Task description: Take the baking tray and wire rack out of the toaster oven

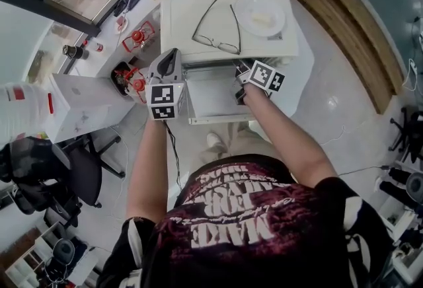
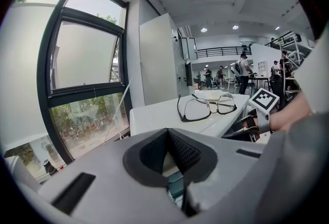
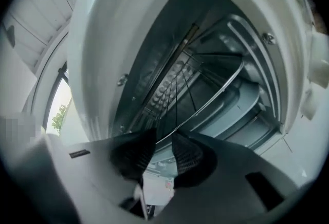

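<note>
the head view looks steeply down on the white box-shaped toaster oven. the left gripper view faces low across its top, sharing the thin black-rimmed glasses with the head view. the right gripper view peers close into its cavity.

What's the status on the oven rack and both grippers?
Left gripper shut, empty, beside the open door. Right gripper jaws slightly apart at the wire rack front edge. Rack inside the toaster oven. Nothing blocking.

open lab-like workspace with office chair, mezzanine railing, big windows.
</note>
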### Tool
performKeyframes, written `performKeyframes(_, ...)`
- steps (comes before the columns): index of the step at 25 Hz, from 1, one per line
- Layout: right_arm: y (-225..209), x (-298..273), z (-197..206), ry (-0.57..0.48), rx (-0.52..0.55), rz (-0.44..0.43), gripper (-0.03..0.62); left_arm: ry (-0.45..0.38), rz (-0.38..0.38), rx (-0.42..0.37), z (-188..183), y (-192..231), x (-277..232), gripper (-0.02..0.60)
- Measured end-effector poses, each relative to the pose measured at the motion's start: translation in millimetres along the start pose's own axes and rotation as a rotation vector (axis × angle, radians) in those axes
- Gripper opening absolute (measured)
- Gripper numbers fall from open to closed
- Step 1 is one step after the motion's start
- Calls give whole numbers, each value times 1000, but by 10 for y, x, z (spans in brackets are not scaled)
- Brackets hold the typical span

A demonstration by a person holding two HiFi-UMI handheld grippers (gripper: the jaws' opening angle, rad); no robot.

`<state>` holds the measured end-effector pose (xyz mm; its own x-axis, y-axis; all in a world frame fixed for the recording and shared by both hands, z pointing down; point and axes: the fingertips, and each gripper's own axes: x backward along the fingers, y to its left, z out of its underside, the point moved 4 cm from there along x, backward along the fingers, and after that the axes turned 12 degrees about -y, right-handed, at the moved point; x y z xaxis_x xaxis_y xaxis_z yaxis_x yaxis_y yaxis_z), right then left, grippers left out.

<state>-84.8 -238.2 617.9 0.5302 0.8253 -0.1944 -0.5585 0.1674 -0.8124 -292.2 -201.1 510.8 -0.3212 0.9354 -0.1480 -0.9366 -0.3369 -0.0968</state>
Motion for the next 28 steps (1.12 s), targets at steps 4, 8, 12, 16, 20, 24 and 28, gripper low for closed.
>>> performKeyframes(4, 27, 102, 45, 13, 24, -22, 98, 3, 17, -4, 3, -4, 5, 5)
performKeyframes(8, 48, 316, 144, 52, 27, -40, 94, 4, 25, -7, 15, -10, 4, 5)
performKeyframes(12, 88, 590, 284, 98, 8, -47, 89, -1, 27, -10, 3, -12, 12, 5)
performKeyframes(16, 76, 863, 456, 101, -11, -60, 91, -1, 34, -12, 8, -9, 4, 5)
performKeyframes(20, 69, 858, 523, 91, -8, -62, 115, -3, 34, -16, 19, 0, 5, 5)
performKeyframes(24, 79, 783, 628, 115, -98, -61, 225, -4, 37, -17, 11, -7, 3, 5)
performKeyframes(28, 71, 650, 665, 94, -123, -40, 238, -2, 40, -19, 10, -18, 14, 5)
